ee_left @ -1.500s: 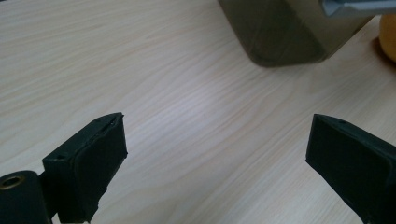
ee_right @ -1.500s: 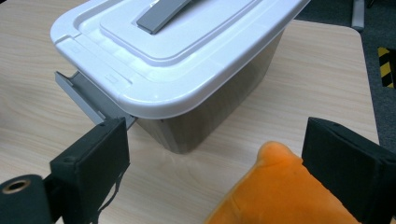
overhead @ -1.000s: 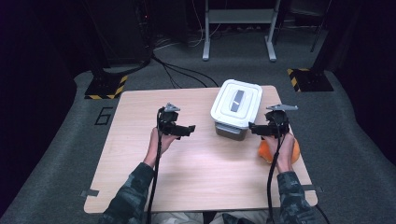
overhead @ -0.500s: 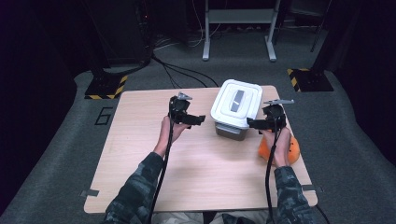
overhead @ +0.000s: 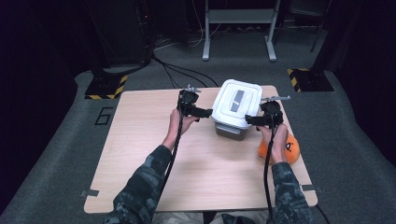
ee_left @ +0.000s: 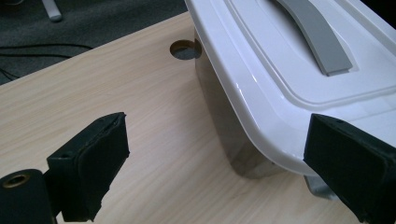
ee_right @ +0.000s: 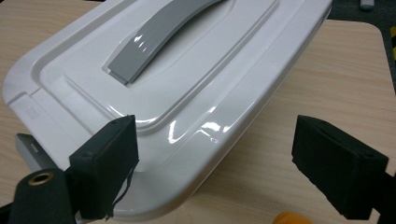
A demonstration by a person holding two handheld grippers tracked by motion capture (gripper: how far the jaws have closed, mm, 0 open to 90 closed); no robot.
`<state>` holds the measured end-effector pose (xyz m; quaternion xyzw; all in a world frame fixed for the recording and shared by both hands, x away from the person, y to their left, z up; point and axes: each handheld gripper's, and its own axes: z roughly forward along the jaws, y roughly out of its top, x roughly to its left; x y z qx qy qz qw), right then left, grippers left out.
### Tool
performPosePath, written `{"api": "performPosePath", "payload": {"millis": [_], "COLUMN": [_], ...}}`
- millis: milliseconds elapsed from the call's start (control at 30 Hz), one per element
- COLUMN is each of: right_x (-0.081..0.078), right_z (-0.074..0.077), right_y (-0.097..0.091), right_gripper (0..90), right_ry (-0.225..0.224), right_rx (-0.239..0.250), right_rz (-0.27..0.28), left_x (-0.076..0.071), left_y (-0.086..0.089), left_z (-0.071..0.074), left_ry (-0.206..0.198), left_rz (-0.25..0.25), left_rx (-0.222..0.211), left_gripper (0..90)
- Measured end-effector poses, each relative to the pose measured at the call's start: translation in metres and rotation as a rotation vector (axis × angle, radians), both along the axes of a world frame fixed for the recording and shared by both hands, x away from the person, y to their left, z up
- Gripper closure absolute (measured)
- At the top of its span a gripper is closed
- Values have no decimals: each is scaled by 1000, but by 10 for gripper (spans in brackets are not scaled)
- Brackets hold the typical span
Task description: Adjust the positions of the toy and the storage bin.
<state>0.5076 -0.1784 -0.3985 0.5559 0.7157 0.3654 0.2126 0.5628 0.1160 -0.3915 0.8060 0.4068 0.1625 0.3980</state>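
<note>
A lidded storage box (overhead: 235,109) stands near the far edge of the desk (overhead: 140,158), right of centre and turned slightly askew to the desk edges. Its white lid (ee_right: 154,88) is seated on a darker, greyish body (ee_left: 224,126), and a flat grey handle (ee_right: 149,32) lies recessed along the middle of the lid. The lid being on, the contents of the box cannot be told. The left gripper (overhead: 200,112) is held at the box's left side and the right gripper (overhead: 252,120) at its right side, each pointing inward toward the lid rim; this two-sided approach suggests, as a judgement, a coming grasp on the lid or box from both flanks. In the left gripper view the jaws stand wide apart, one over bare desk and the other over the lid's near corner, with nothing held. In the right gripper view the jaws are likewise spread wide, straddling the lid's rim without closing on it; whether a pad touches the plastic cannot be told. A small grey latch tab (ee_right: 28,151) projects at the lid's end. An orange soft toy (overhead: 287,147) lies near the right edge of the desk, just beside the person's right hand (overhead: 275,140). A round cable hole (ee_left: 185,48) is cut in the desk behind the box.
</note>
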Motion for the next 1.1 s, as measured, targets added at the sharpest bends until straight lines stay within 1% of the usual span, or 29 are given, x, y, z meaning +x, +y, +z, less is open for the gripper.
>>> {"api": "performPosePath", "payload": {"millis": [100, 200, 233, 300, 433, 533, 667, 733, 767, 833, 933, 1100], "right_x": [2, 3, 3, 4, 5, 6, 5, 4, 4, 3, 2, -1], "right_z": [-2, -3, -3, -3, -5, -6, -6, -6, -6, -6, -5, -5], "right_y": [-2, -4, -4, -3, -4, -5, -5, -5, -5, -5, -6, -6], "right_gripper": [144, 159, 168, 191, 232, 272, 354, 411, 420, 429, 460, 484], "right_ry": [3, 2, 1, 9, 17, 16, 20, 22, 25, 20, 26, 31], "right_rx": [4, 8, 8, 10, 19, 42, 66, 77, 87, 87, 98, 109], "right_rz": [-1, -3, -5, -9, -2, 7, 23, 34, 40, 40, 41, 49], "left_x": [4, 8, 9, 10, 13, 15, 14, 13, 13, 12, 10, 7], "left_y": [-7, -14, -16, -20, -24, -22, -21, -21, -20, -20, -21, -22], "left_z": [0, -1, -1, -3, -8, -11, -11, -11, -11, -11, -11, -10], "left_ry": [5, 7, 9, 6, 18, 35, 46, 42, 39, 40, 31, 34], "left_rz": [4, 0, -2, 3, 0, -17, -39, -50, -52, -60, -72, -98], "left_rx": [-4, 18, 19, 30, 29, -9, -37, -37, -39, -41, -43, -36], "left_gripper": [77, 83, 88, 116, 166, 238, 319, 354, 371, 394, 436, 481]}}
